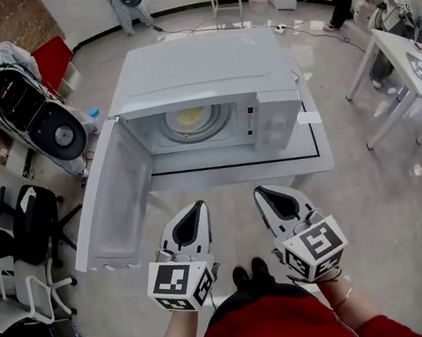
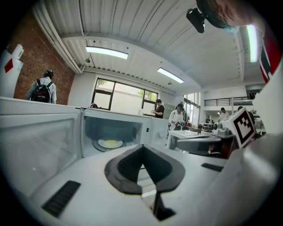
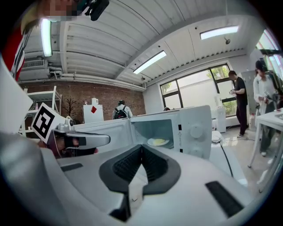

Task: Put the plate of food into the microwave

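A white microwave [image 1: 203, 66] stands on a white table [image 1: 315, 161], its door [image 1: 112, 195] swung wide open to the left. Inside, on the turntable, rests a white plate of yellow food [image 1: 191, 117], which also shows in the left gripper view [image 2: 110, 143] and the right gripper view [image 3: 158, 141]. Both grippers hover side by side in front of the table, well short of the microwave. My left gripper [image 1: 198, 205] [image 2: 142, 154] is shut with nothing in it. My right gripper [image 1: 260, 192] [image 3: 141, 152] is likewise shut and empty.
The open door juts out over the table's left edge. An office chair [image 1: 31, 212] and a white chair [image 1: 32, 291] stand at the left. Another white table [image 1: 417, 64] with a person beside it is at the right. More people stand far behind.
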{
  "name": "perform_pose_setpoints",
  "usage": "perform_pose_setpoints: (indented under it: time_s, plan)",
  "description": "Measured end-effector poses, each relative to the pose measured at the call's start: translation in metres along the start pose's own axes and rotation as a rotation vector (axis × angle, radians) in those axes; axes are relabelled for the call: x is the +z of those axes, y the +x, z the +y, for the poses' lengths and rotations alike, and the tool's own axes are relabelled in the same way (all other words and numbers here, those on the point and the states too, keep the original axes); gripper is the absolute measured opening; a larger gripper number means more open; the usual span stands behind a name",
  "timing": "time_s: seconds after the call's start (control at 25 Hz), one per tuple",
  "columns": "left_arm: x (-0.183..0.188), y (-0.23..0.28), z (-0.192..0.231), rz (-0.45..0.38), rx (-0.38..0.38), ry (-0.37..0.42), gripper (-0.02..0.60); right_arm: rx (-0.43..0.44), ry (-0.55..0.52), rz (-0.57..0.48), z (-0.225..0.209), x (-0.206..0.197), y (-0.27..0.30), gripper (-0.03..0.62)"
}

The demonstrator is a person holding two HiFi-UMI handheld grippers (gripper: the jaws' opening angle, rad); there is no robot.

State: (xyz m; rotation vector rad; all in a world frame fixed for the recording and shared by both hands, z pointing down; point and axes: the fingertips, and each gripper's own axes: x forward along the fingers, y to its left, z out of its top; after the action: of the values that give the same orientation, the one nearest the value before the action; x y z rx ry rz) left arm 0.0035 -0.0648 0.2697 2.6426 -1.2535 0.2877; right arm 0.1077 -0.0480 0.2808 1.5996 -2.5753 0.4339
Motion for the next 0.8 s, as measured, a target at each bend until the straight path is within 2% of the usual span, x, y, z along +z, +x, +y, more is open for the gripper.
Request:
perform_pose_setpoints:
  time_s: [0.2, 0.4, 0.8]
  plan:
    - [0.003, -0.019, -0.006, -0.033, 0.004, -0.038, 0.008, -0.006, -0.009, -0.023, 0.006, 0.003, -0.019, 0.014]
    - [0.005, -0.027, -0.012, -0.061, 0.005, -0.034, 0.008, 0.025, -0.011, -0.049, 0.02, 0.005, -0.024, 0.014]
    - [0.005, -0.036, -0.015, -0.092, 0.014, -0.078, 0.008, 0.041, -0.084, -0.058, 0.022, 0.01, -0.028, 0.014]
